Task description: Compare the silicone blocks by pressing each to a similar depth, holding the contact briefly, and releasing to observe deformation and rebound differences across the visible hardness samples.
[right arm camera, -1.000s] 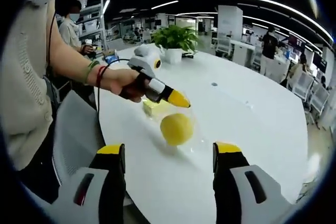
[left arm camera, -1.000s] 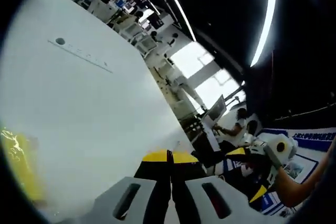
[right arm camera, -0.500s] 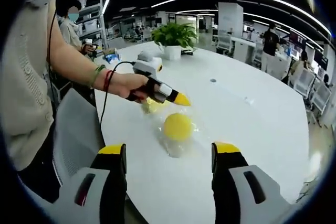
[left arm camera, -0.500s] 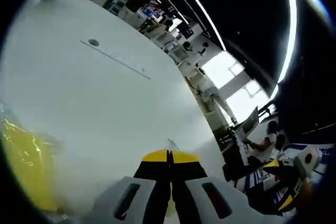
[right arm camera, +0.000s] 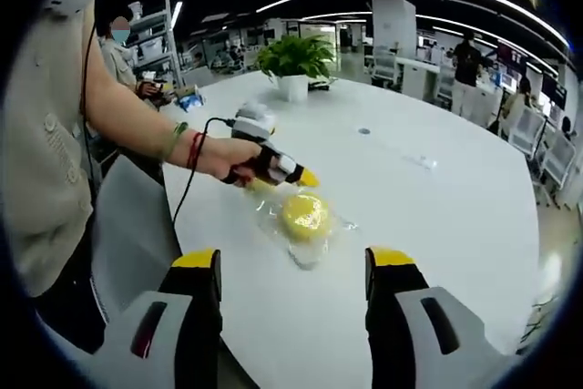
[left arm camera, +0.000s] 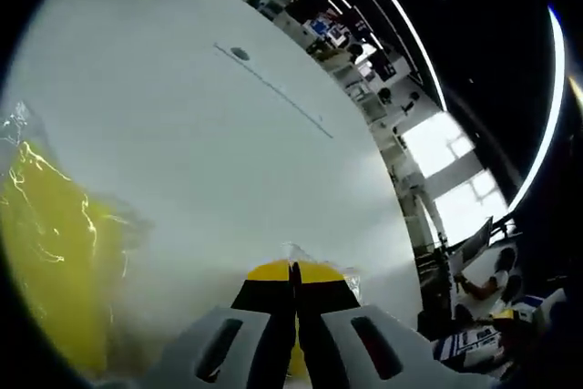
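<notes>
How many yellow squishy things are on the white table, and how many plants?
Round yellow ball in clear wrap: 1
Yellow block under the left gripper, partly hidden: 1
Potted plant: 1
Total: 3 things on the table

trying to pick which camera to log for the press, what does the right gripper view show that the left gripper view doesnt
The right gripper view alone gives the person's hand holding the left gripper, its shut yellow tips beside the round yellow block in clear wrap, plus a potted plant and its own right gripper with jaws open. The left gripper view alone gives a close, blurred look at a yellow wrapped block at its left edge and bright windows. Both share the white table and the small dark spot on it.
</notes>
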A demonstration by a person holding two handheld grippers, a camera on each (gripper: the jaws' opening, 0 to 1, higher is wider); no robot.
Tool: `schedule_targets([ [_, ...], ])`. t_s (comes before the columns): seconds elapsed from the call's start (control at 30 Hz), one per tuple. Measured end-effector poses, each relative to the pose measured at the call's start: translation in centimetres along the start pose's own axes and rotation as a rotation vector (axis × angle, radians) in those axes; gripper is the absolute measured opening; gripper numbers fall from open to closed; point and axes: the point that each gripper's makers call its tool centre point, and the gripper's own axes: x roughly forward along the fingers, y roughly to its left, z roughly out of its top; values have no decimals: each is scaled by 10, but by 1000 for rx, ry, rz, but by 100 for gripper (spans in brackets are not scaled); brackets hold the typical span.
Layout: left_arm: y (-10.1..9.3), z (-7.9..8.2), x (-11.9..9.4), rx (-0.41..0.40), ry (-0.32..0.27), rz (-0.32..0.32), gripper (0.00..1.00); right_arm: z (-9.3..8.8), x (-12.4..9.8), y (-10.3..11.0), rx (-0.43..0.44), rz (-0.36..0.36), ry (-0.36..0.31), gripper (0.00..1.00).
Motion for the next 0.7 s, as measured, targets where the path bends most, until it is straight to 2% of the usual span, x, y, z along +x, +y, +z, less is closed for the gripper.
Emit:
schedule_targets([
  [0.07,6,-2,5,35,21,24,0,1,0,-1,-3,-2,-6,57],
  [0.2,15,0,12,43,25,47,0,8,-2,-1,2,0,-32,57],
  [0.3,14,0,11,73,23,58,0,8,-2,-3,-11,-3,-29,56],
  [0.37,14,0,12,64,18,56,0,9,-3,-6,-35,-16,-30,53],
  [0.5,12,0,12,87,16,47,0,8,-3,-3,-6,0,-34,55],
  [0.6,12,0,11,125,20,51,0,6,-1,-2,-12,-1,-26,57],
  [0.67,14,2,10,194,20,70,4,5,-1,-2,-6,-1,-24,58],
  [0.7,12,1,9,203,27,64,6,5,0,-1,-6,-3,-24,58],
])
